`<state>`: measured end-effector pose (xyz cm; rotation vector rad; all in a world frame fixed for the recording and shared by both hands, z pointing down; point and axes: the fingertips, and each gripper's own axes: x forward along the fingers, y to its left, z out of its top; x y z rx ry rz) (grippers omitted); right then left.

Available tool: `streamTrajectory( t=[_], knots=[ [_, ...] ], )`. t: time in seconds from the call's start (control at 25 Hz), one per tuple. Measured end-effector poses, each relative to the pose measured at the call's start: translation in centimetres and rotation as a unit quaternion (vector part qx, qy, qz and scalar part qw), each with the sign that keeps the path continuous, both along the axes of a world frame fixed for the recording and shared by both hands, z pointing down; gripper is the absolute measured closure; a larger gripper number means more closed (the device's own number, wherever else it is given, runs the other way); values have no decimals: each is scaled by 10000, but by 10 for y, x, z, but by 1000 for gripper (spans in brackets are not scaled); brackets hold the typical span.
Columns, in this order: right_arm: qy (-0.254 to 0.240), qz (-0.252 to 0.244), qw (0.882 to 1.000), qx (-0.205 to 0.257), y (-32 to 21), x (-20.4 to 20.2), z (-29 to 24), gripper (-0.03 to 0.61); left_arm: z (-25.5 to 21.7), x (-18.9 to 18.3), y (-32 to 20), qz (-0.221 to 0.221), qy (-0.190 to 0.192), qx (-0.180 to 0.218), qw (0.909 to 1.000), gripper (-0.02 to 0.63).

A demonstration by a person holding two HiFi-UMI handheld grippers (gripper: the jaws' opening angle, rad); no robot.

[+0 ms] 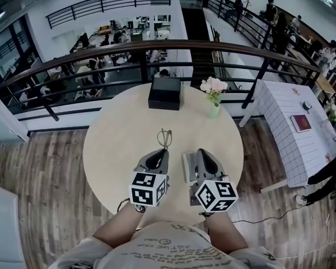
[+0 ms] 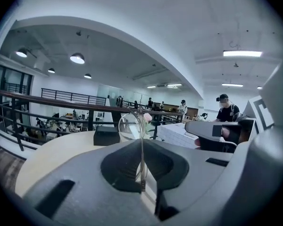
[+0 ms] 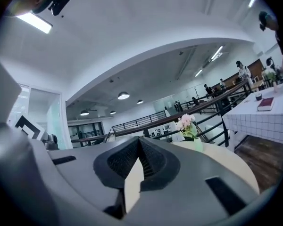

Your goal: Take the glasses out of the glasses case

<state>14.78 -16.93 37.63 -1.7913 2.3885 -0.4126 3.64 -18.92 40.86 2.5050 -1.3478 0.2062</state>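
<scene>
Your left gripper (image 2: 142,168) is pinching its fingers on the glasses (image 1: 164,138) by a thin wire part, holding them over the desk (image 1: 117,144). The right gripper (image 3: 138,160) is clenching on nothing. They are looking light, springy and fragile, so keep gripping metal, never lens.

Closed hand-held gripper (image 3: 139,144), flowers (image 3: 185,122) beyond

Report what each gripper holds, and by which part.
Left gripper pinches the glasses by their thin wire frame; right gripper is shut on nothing.
</scene>
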Motion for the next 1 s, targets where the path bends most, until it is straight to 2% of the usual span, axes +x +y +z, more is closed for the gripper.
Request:
streamTrajectory(
  t=[0.08,0.16,0.28,0.44,0.6,0.76,1.0],
  knots=[
    [209,57,9997,102,6,-15,-15,565,-21,-16,11,-74,-17,262,9996,591],
    [473,122,9986,184,-10,-23,-21,566,-35,-25,-1,-182,-18,559,9983,591],
    [558,30,9983,140,-32,-28,-13,566,-35,-31,-19,-377,26,818,9959,591],
    [512,-97,9986,4,-39,-33,1,568,-24,-36,-27,-435,110,714,9964,591],
    [508,-87,9987,-31,-52,-18,17,566,-9,-18,-43,-367,148,630,9972,591],
    [545,-40,9985,-32,-42,-13,19,566,-6,-10,-34,-286,162,591,9977,591],
    [598,-31,9982,-60,-51,-16,19,566,-5,-13,-47,-263,164,505,9982,591]
  ],
)
